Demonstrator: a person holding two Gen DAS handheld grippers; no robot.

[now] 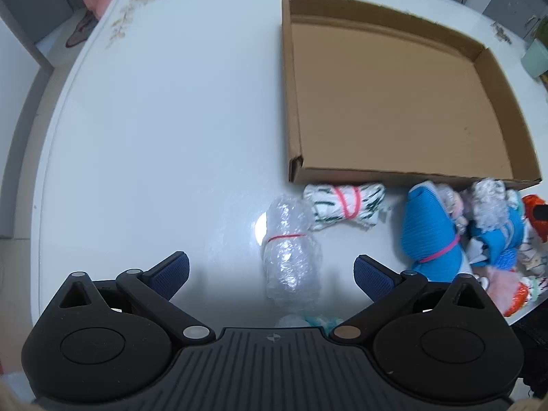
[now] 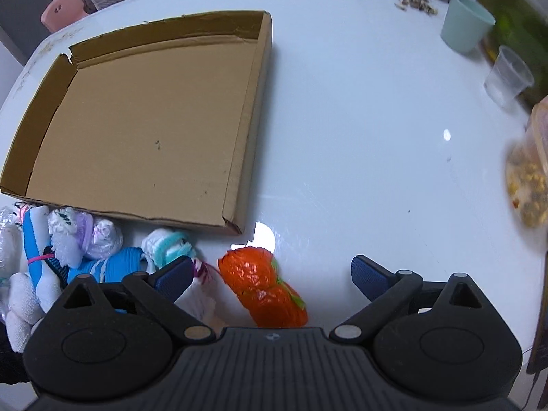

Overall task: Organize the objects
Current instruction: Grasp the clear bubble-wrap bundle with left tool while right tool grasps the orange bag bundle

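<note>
Bundles sit loose along near wall of empty cardboard box (image 1: 394,102) bc unsorted; my left gripper (image 1: 270,274) w/ jaws apart straddles clear-wrap bundle (image 1: 287,257), right gripper (image 2: 270,275) likewise wide over orange bundle (image 2: 263,287).

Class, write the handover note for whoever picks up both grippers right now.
Left gripper: open, empty, above the clear wrapped bundle.
Right gripper: open, empty, above the orange bundle.
Cardboard box: nothing in it.
The blue roll, white-green bundle and the rest lie on the table beside the box's near wall.
Done: nothing yet. Left: probably move every bundle into the box.
</note>
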